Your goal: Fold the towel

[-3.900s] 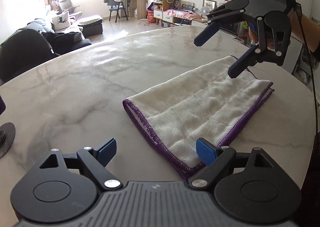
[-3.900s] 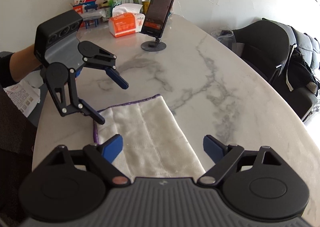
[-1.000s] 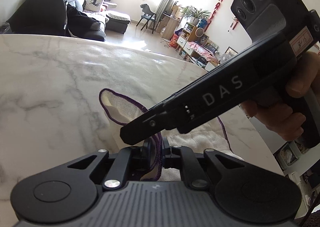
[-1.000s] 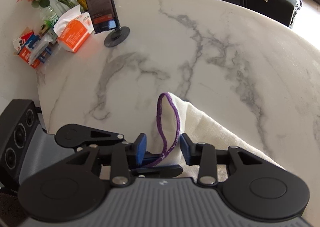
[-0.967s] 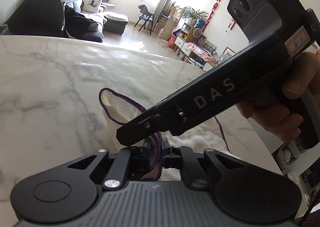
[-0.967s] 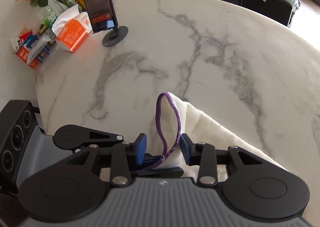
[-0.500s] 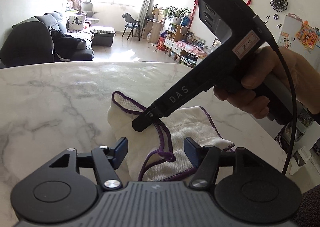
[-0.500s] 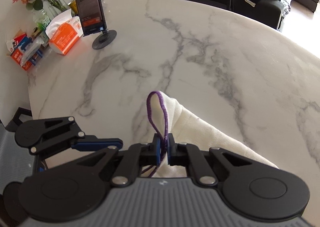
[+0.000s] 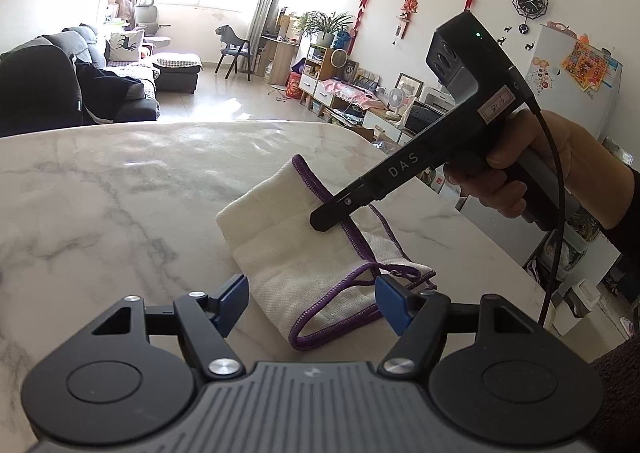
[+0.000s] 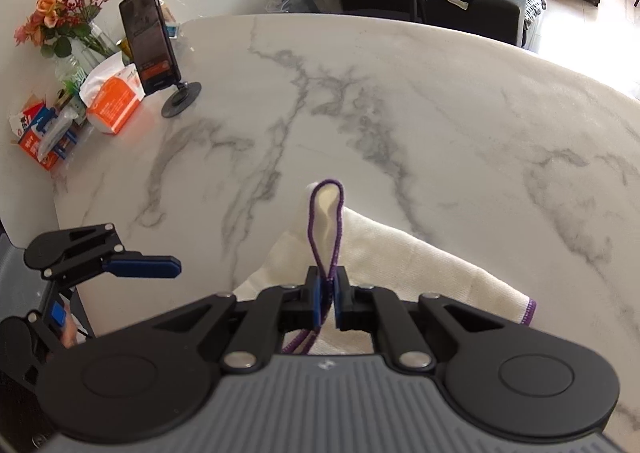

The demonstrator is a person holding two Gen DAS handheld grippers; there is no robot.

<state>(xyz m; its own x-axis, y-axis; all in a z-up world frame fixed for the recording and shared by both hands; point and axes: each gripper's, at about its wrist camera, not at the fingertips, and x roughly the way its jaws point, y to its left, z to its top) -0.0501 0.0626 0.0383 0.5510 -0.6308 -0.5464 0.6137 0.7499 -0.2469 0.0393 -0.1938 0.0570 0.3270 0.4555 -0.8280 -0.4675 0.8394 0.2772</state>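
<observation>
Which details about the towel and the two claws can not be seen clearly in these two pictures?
- Left wrist view: the right claw tip and the towel beneath it are hidden by the claw's own black body.
- Right wrist view: the towel's near part is covered by the right claw housing.
- Right wrist view: the left claw is cut off by the picture's left edge.

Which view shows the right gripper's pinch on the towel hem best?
Right wrist view: the right gripper is shut on the towel's purple hem, which loops up between its pads. The left wrist view shows that gripper only side-on over the towel, hiding the pinch.
</observation>
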